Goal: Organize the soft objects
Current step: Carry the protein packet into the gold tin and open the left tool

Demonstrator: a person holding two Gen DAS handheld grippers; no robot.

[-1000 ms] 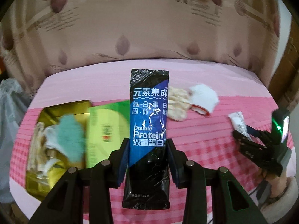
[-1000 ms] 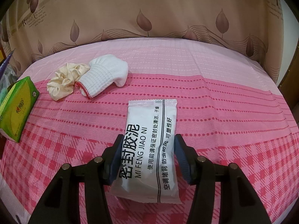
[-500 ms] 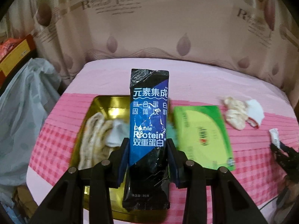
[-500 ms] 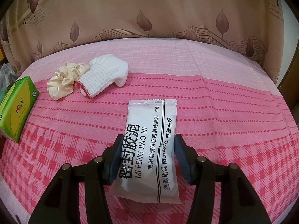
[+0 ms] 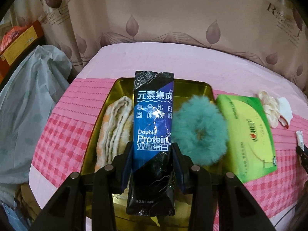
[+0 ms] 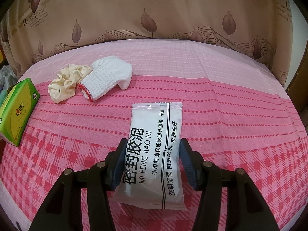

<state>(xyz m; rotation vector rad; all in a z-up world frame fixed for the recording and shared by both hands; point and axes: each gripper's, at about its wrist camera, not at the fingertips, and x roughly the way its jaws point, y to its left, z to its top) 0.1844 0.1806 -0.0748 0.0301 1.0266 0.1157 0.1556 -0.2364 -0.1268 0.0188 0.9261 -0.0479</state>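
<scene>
Since a second ago the left hand-held gripper has swung leftward, so the gold tray that sat off to its left now lies straight ahead beneath it; the right one has kept its place.

That left hand-held gripper is clamped on a dark blue protein sachet, both pads pressed against its long edges. The sachet's long axis runs along the fingers, its top seal pointing away from the camera and its bottom seal hanging back between the arms. It is held over the middle of the tray. In the tray, a folded striped cloth lies left of the sachet, lengthwise the same way, and a fluffy teal scrunchie lies right of it, spilling over the tray's right rim. Just beside that rim sits a green tissue pack, and farther right a cream scrunchie touches a white sock.

The right hand-held gripper grips a white putty pouch by its long sides (text running lengthwise). Its long axis follows the fingers, far end pointing away and tilted slightly right, above the pink checked cloth on the tabletop. Ahead and to the left, the cream scrunchie and sock lie touching; the tissue pack is at the left edge.
</scene>
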